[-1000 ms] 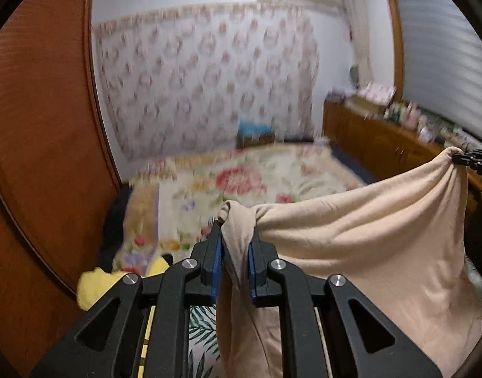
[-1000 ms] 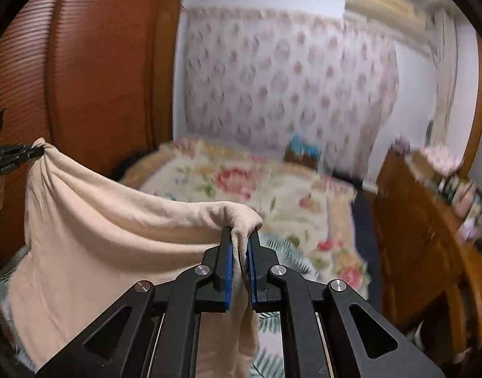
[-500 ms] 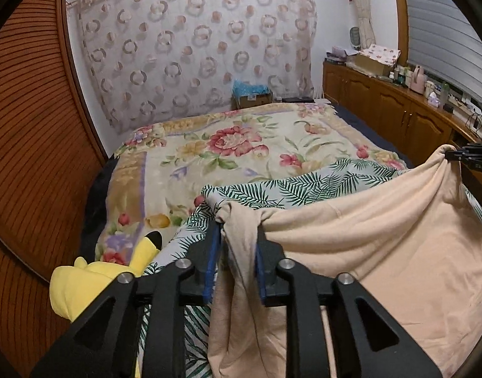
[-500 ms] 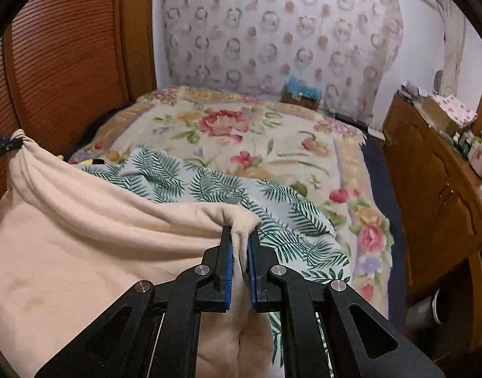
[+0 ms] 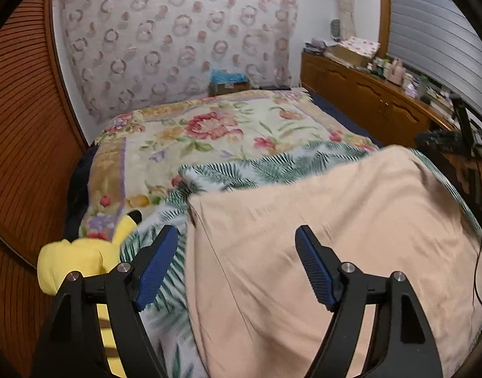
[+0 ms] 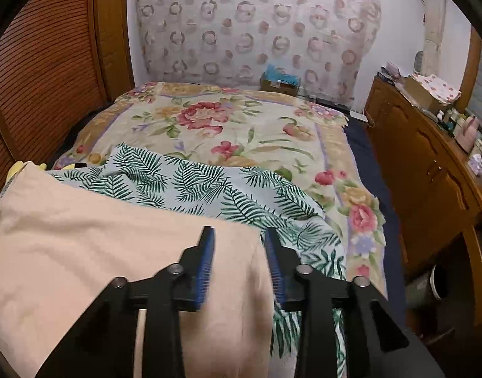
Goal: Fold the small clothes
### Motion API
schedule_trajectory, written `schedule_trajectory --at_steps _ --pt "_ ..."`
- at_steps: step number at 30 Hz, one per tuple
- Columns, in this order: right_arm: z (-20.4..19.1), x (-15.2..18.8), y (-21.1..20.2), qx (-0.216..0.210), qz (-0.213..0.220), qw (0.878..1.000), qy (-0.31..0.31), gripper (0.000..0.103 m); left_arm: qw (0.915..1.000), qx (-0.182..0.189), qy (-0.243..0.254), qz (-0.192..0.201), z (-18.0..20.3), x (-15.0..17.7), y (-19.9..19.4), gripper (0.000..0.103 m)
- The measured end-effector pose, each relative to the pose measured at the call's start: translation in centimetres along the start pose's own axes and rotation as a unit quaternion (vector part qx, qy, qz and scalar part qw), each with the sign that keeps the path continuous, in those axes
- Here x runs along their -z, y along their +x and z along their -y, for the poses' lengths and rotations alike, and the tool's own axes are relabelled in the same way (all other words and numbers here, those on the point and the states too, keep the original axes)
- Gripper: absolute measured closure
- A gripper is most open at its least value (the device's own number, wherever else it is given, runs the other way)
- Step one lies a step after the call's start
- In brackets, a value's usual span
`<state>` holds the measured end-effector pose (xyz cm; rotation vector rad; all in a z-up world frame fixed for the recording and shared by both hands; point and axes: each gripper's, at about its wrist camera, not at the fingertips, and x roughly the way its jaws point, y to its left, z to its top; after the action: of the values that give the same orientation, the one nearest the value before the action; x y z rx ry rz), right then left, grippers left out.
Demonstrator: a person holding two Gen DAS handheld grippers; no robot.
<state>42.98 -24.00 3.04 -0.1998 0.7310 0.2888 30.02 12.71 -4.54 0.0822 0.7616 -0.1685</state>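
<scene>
The left gripper (image 5: 236, 264) hangs over the near left part of the peach cloth (image 5: 319, 220), jaws opening wide, nothing pinched between the blue pads (image 5: 155, 271); the cloth's left edge runs just inside the left pad, away from the tongs towards the far end of the bed. A yellow plush (image 5: 80, 258) sits off to the left, clear of the cloth. The cloth itself lies spread on the leafy sheet (image 5: 241, 170), which covers the near end of the floral bedspread (image 5: 209, 126), and it stretches sideways from one gripper to the other (its long way looks to be across, though the near edge is hidden). The right gripper (image 6: 239, 266) is over the right edge, jaws opening too, the cloth beneath but not squeezed. Each hand sits nearest its own side edge, so I'd guess either could fold its edge inwards.
</scene>
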Motion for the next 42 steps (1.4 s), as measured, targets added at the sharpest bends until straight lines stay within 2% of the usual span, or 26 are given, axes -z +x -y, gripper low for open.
schedule_trajectory --at_steps 2,3,13,18,22,26,29,34,39,42 --pt "-0.2 0.9 -0.6 -0.003 -0.003 1.0 0.0 0.052 0.9999 0.008 0.005 -0.014 1.0 1.4 -0.9 0.025" --pt "-0.4 1.5 -1.2 -0.003 -0.006 1.0 -0.002 0.051 0.9998 0.005 0.007 -0.019 1.4 2.1 -1.3 0.025" --pt "-2.1 8.8 -7.8 -0.04 -0.018 0.999 0.02 0.051 0.9991 0.001 0.022 -0.038 3.9 8.7 -6.6 0.025" --pt "-3.1 12.5 -10.1 -0.072 -0.032 0.997 0.02 0.051 0.9992 -0.001 0.01 -0.039 3.5 12.5 -9.9 0.025" --pt "-3.5 14.4 -10.6 -0.07 -0.049 0.996 0.008 0.051 0.9988 0.005 -0.009 -0.047 3.2 16.1 -12.0 0.025" --pt "-3.5 15.0 -11.5 -0.062 -0.052 0.997 -0.008 0.051 0.9977 0.021 -0.023 -0.061 3.3 19.8 -13.5 0.026" --pt "-3.4 14.5 -13.7 -0.067 -0.037 0.997 -0.009 0.051 0.9962 0.032 -0.035 -0.072 3.6 21.2 -13.9 0.033" --pt "-2.2 13.6 -19.0 -0.062 -0.006 0.998 -0.024 0.051 0.9947 0.056 -0.048 -0.072 3.8 22.2 -14.3 0.051" --pt "-1.8 14.0 -23.4 -0.049 0.009 0.998 -0.046 0.051 0.9945 0.064 -0.05 -0.065 3.9 22.1 -14.6 0.052" --pt "-1.5 14.8 -24.2 -0.04 0.008 0.997 -0.061 0.051 0.9949 0.068 -0.055 -0.051 3.4 22.1 -15.4 0.052"
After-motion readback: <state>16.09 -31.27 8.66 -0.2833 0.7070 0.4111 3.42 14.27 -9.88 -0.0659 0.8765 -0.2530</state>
